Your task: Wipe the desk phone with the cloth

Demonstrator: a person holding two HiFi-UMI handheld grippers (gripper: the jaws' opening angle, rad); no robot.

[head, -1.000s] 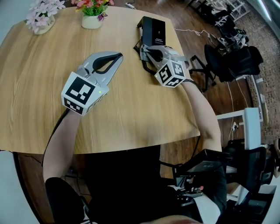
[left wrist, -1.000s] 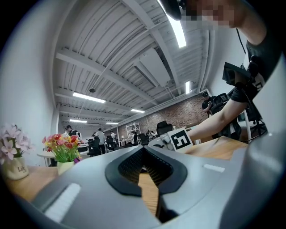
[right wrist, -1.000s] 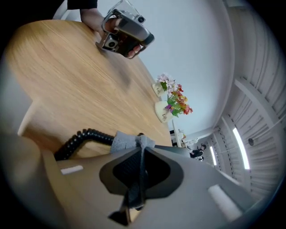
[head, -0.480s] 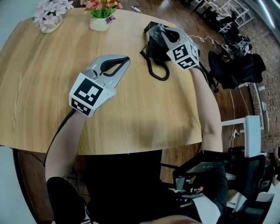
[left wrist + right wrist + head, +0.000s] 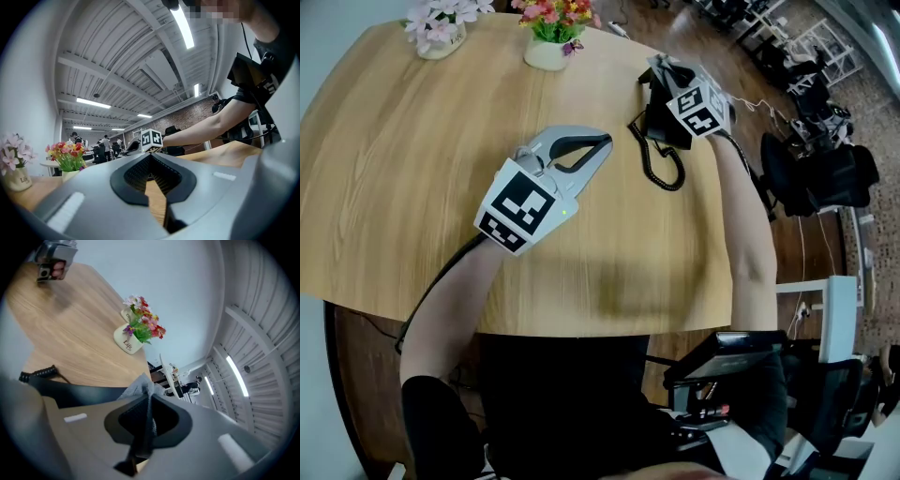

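The black desk phone [image 5: 668, 129] lies at the table's far right edge, its coiled cord [image 5: 664, 170] looping toward me. My right gripper [image 5: 660, 66] reaches over the phone's far end and is shut on a grey cloth [image 5: 139, 386], which bunches out past the tips above the phone's black top [image 5: 75, 391]. In the head view the right gripper covers most of the phone. My left gripper [image 5: 604, 142] hovers low over bare wood left of the phone, jaws shut and holding nothing; only table shows behind its pads [image 5: 165, 174].
A white pot of red and yellow flowers [image 5: 549, 47] and a pot of pale pink flowers [image 5: 441, 36] stand at the far edge of the round wooden table [image 5: 403, 178]. Office chairs [image 5: 816, 173] stand past the right edge.
My right gripper has travelled with the cloth from the phone's near end across it to the far end. The left gripper has stayed in about the same spot.
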